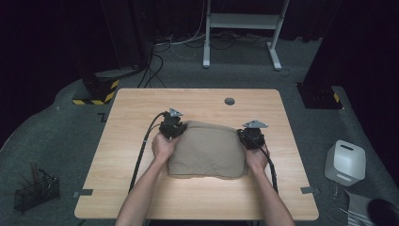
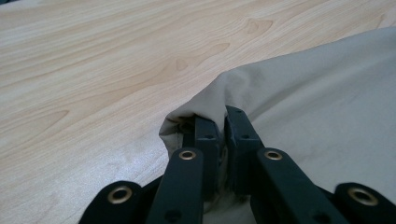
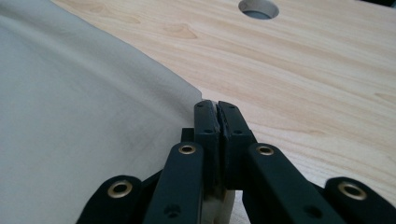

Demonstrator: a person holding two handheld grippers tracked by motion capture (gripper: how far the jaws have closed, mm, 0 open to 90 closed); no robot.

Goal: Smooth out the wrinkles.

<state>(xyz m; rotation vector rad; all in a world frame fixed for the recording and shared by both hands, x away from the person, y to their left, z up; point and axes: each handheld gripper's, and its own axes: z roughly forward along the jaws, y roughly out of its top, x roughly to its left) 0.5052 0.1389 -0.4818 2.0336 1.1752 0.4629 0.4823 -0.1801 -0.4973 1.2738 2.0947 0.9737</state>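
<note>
A big tan cloth (image 1: 207,149) lies on the wooden counter (image 1: 127,117), a little nearer the person than the round hole (image 1: 229,101) in the counter top. The cloth looks folded over, with a soft, thick edge on the near side.

The left claw (image 1: 172,128) sits at the far left corner of the cloth. In the left gripper view, its two black jaws are squeezed together on a bunched-up bit of the cloth (image 2: 327,107), and the corner puckers where they bite. The right claw (image 1: 252,136) sits at the far right corner of the cloth. In the right gripper view, its jaws are also pressed together, with a thin edge of the cloth (image 3: 93,116) pinched between them.

Each hand holds one corner so the cloth stays spread wide and flat between them. Holding both corners at once keeps the edge straight, which helps when you want to fold a cloth neatly or lay it down smooth. The claws are low, close to the counter, so the cloth rests there and does not hang.

The hole lies beyond the cloth, well apart from it.
</note>
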